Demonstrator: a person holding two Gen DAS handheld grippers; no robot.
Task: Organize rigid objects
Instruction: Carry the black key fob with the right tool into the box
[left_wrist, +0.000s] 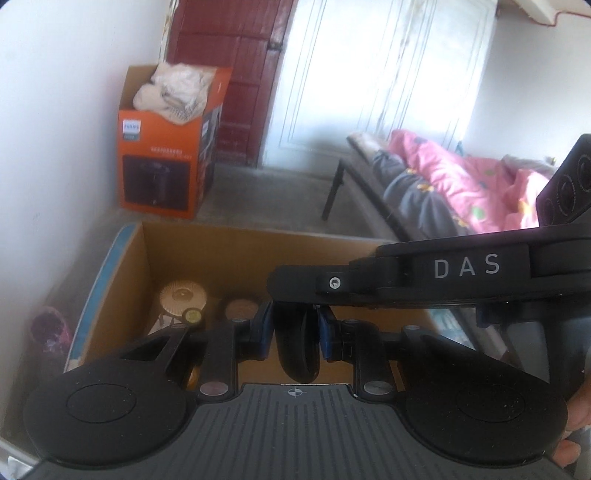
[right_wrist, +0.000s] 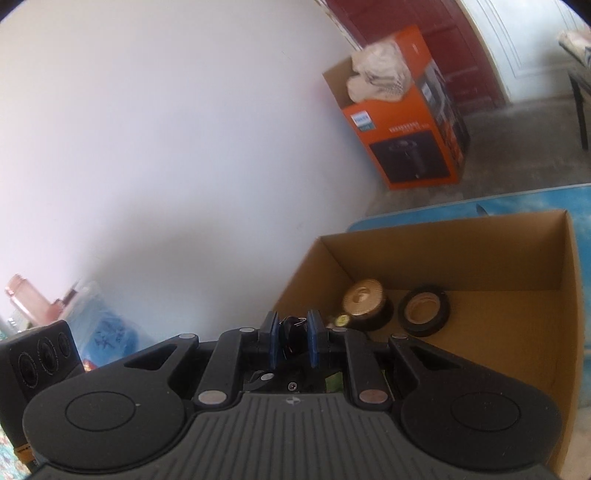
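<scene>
An open cardboard box stands on the floor below both grippers. Inside lie a jar with a ribbed gold lid and a black ring with a tan core. My left gripper is shut on a thick black ring-shaped object, held above the box. My right gripper is shut on a small black clip-like object near the box's left wall. In the left wrist view, the right gripper's arm crosses just above the left fingers.
An orange appliance box stuffed with white cloth stands by the wall and a red door. A bed with a pink blanket is to the right. A purple item sits left of the box. A blue mat lies under it.
</scene>
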